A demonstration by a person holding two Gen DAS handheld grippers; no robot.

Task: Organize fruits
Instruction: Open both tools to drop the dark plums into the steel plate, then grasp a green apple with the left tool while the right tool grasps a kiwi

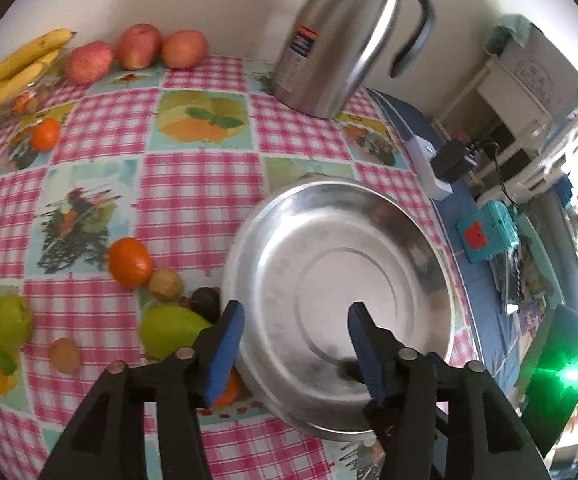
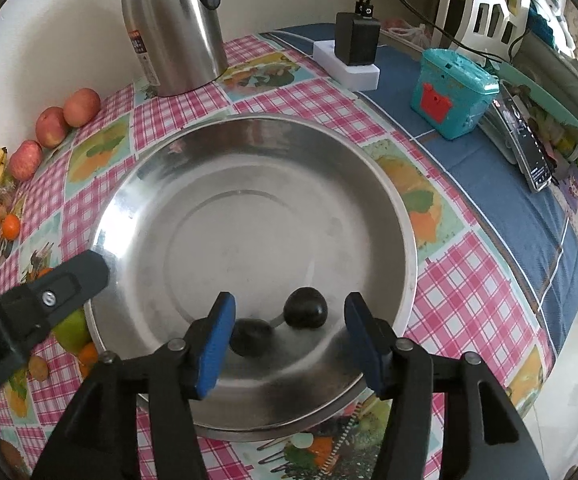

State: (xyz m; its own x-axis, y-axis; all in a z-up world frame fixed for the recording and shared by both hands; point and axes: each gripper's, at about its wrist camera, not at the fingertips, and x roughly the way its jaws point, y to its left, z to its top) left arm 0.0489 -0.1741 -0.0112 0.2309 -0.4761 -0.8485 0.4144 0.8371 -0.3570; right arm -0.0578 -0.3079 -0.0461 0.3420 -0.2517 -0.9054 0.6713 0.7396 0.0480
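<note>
Two dark plums [image 2: 304, 309] lie in steel basin [image 2: 249, 152]; both grippers [image 2: 289, 336] released, empty; oranges [image 1: 129, 262], pear [image 1: 171, 330], apples [image 1: 137, 46] remain outside.

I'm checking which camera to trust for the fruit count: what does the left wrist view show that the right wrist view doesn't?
Only the left wrist view: the left gripper with open jaws straddling the bowl's rim, and an orange beside a small brown fruit.
Only the right wrist view: two dark fruits in the bowl, between the right gripper's open jaws.
Both: the steel bowl, kettle, apples, bananas and green fruit.
</note>
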